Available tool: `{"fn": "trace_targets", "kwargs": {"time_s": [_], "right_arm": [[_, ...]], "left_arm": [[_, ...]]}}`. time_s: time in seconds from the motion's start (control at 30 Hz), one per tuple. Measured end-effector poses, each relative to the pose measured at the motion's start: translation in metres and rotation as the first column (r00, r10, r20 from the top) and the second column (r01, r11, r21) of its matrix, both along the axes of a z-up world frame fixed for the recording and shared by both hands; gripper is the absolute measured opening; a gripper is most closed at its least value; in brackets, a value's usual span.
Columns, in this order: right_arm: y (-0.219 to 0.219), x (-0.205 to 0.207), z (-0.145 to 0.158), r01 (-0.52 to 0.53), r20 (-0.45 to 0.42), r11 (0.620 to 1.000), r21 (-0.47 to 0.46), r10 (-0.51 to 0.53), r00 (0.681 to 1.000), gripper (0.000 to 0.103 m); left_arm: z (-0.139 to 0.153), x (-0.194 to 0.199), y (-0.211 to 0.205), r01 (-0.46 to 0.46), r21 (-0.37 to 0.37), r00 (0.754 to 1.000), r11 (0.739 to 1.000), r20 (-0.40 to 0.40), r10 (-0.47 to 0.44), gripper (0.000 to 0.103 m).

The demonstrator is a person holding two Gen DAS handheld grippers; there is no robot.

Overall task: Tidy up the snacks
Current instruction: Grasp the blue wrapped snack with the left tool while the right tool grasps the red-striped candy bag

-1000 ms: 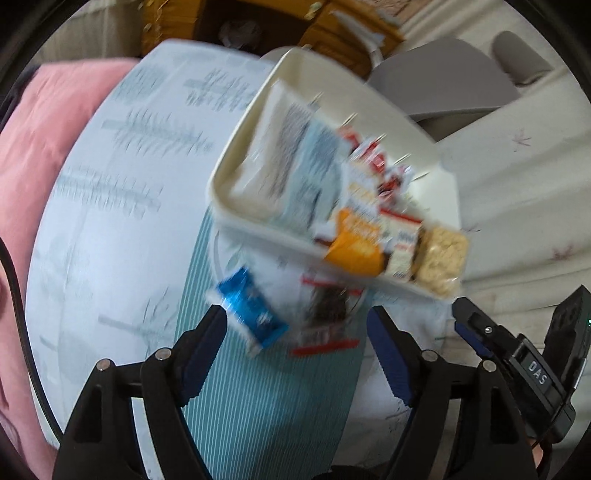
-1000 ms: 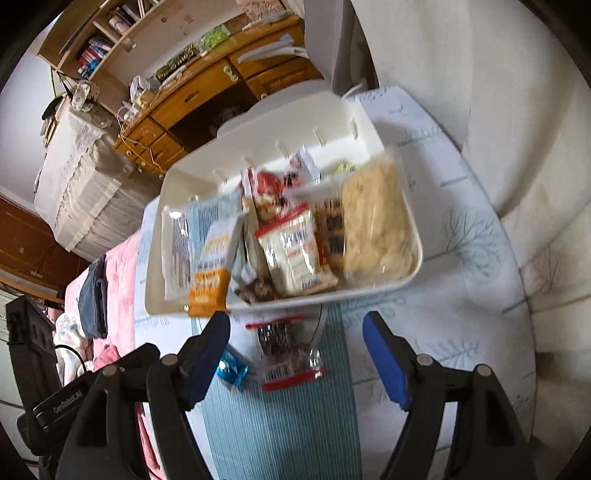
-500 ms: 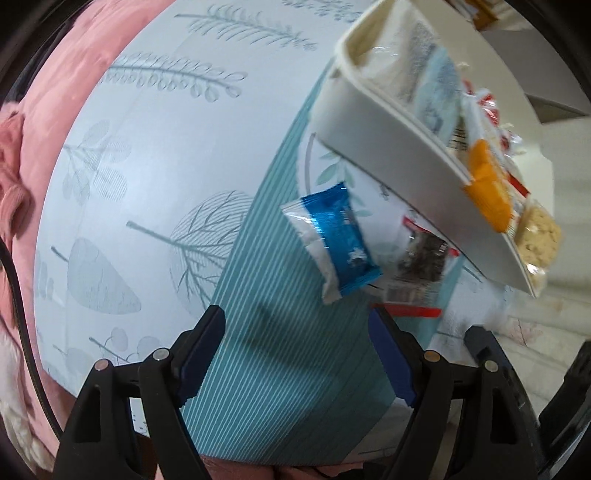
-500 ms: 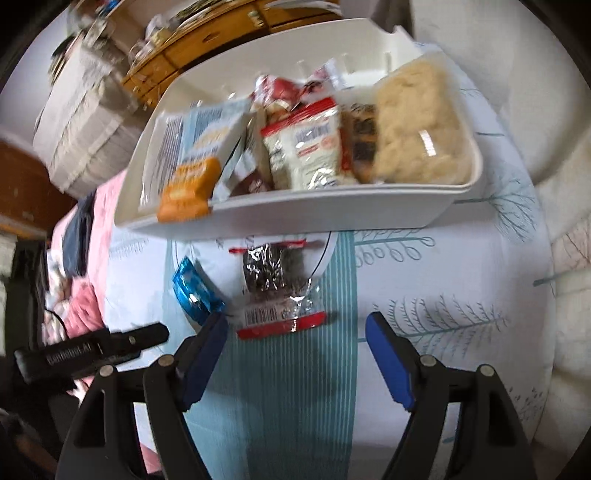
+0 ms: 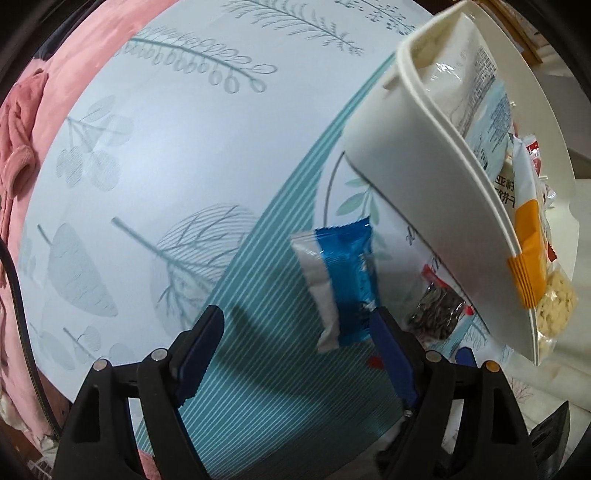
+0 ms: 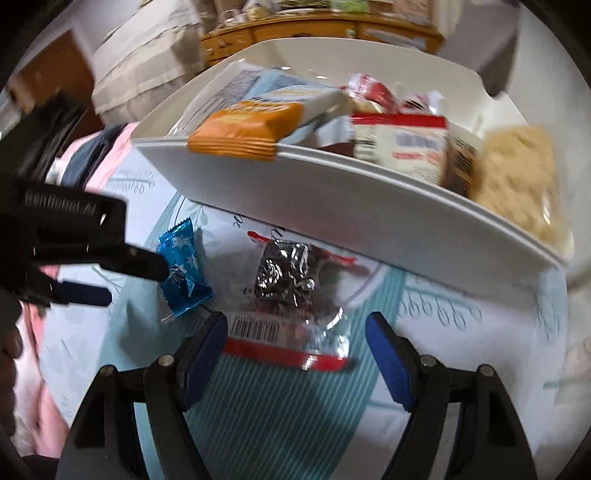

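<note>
Under both claws lies a round table (image 5: 155, 155) with a pale blue cloth. Leaf and tree drawings cover the cloth, and a teal striped band (image 6: 273, 417) runs down its middle. Pink bedding (image 5: 22, 140) shows past the table's left edge.

Close to the left gripper (image 5: 295, 347) lies a small blue snack packet (image 5: 347, 280) with one white end. It rests on the cloth beside the striped band, and the near end of it sits right by the claw's right finger. That claw is spread wide and pinches nothing.

Near the right gripper (image 6: 295, 347) lies a clear bag of dark seeds (image 6: 291, 295) with red edges and a barcode. Its near end sits between the two blue fingers, just ahead of their tips. This claw is also spread wide, and nothing is squeezed in it.

Farther back stands a white tray (image 6: 332, 192) full of snacks. An orange packet (image 6: 247, 129) hangs over its rim, and a bag of pale puffed snacks (image 6: 517, 184) fills its right end.

Beyond the tray, wooden drawers (image 6: 295, 31) stand against the far side of the room, though they look blurry.
</note>
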State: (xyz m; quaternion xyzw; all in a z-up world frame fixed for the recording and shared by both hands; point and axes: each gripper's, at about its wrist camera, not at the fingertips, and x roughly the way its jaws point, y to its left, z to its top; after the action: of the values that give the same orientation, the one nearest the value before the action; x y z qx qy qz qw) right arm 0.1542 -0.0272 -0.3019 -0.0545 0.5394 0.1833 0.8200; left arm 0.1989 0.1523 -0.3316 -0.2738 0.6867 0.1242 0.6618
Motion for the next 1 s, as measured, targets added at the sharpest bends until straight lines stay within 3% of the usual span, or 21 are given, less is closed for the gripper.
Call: {"fn": "trace_targets", "kwargs": {"time_s": [0.13,0.33,0.5,0.67,0.77,1.0], "right_arm": [[0.008,0.005,-0.005,-0.053,0.032,0.999,-0.012,0.054,0.998,0.076],[0.02,0.008,-0.016,-0.127,0.054,0.991,-0.031,0.129,0.99,0.059],[0.02,0.004,-0.018,-0.184,0.078,0.981,-0.065,0.189,0.979,0.037],[0.009,0.005,-0.017,-0.196,0.04,0.981,-0.013,0.196,0.98,0.026],[0.004,0.005,-0.017,-0.192,0.014,0.981,0.012,0.192,0.981,0.022],[-0.007,0.01,-0.021,-0.168,-0.068,0.982,0.084,0.174,0.982,0.012]], "left_arm": [[-0.005,0.006,-0.007,0.006,0.008,1.0,1.0,-0.004,-0.006,0.08],[-0.012,0.015,-0.016,0.011,0.021,1.0,1.0,-0.013,-0.011,0.079],[-0.012,0.022,-0.024,0.045,0.048,0.999,0.998,-0.005,-0.045,0.065],[-0.013,0.029,-0.042,0.05,0.064,0.998,0.997,0.019,-0.052,0.036],[-0.012,0.029,-0.047,0.035,0.047,0.999,0.998,0.034,-0.036,0.03],[0.001,0.015,-0.03,0.022,0.056,0.998,0.998,0.065,-0.026,0.029]]}}
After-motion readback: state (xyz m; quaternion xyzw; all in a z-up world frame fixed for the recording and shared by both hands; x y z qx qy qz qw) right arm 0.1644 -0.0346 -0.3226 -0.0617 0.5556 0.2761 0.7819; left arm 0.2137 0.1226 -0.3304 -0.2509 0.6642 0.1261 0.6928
